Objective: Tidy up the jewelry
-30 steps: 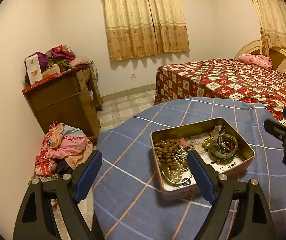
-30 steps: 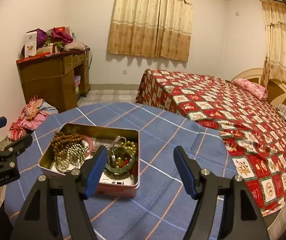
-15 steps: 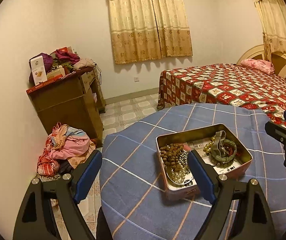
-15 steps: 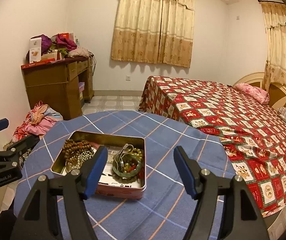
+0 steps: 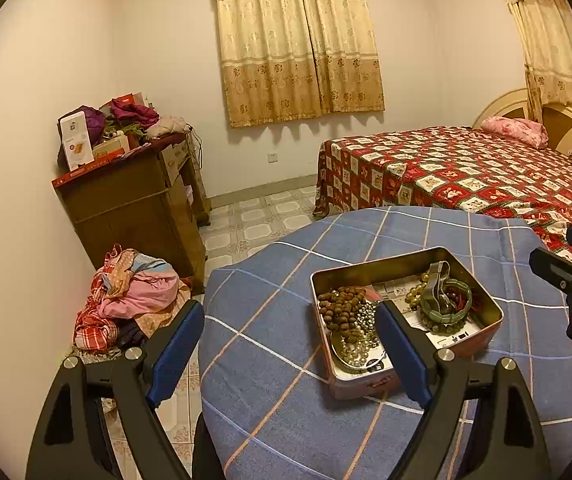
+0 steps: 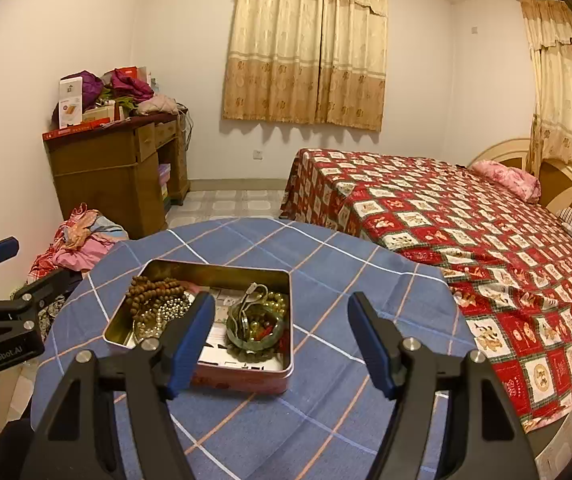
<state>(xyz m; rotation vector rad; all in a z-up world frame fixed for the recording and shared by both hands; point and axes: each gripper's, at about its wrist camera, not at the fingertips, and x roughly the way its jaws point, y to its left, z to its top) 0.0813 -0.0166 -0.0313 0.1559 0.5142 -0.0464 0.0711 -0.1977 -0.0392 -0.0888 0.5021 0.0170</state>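
Observation:
An open metal tin [image 5: 390,265] [image 6: 213,270] sits on a round table under a blue checked cloth [image 5: 286,400] [image 6: 346,264]. Inside it lie brown wooden beads [image 5: 340,308] [image 6: 151,290], a silvery bead string [image 5: 360,334] [image 6: 165,312] and a green bracelet [image 5: 446,308] [image 6: 253,330] on a printed card. My left gripper [image 5: 288,320] hovers open before the tin's left part, holding nothing. My right gripper [image 6: 281,308] hovers open over the tin's right corner, also holding nothing. Each gripper shows at the edge of the other's view.
A bed with a red patchwork cover [image 6: 446,216] stands right of the table. A wooden dresser [image 5: 133,208] piled with clothes and boxes lines the left wall. A heap of clothes [image 5: 133,292] lies on the tiled floor beside it.
Both views have drawn back a little from the table, so the tin looks slightly smaller and more floor shows. Both pairs of jaws keep the same width.

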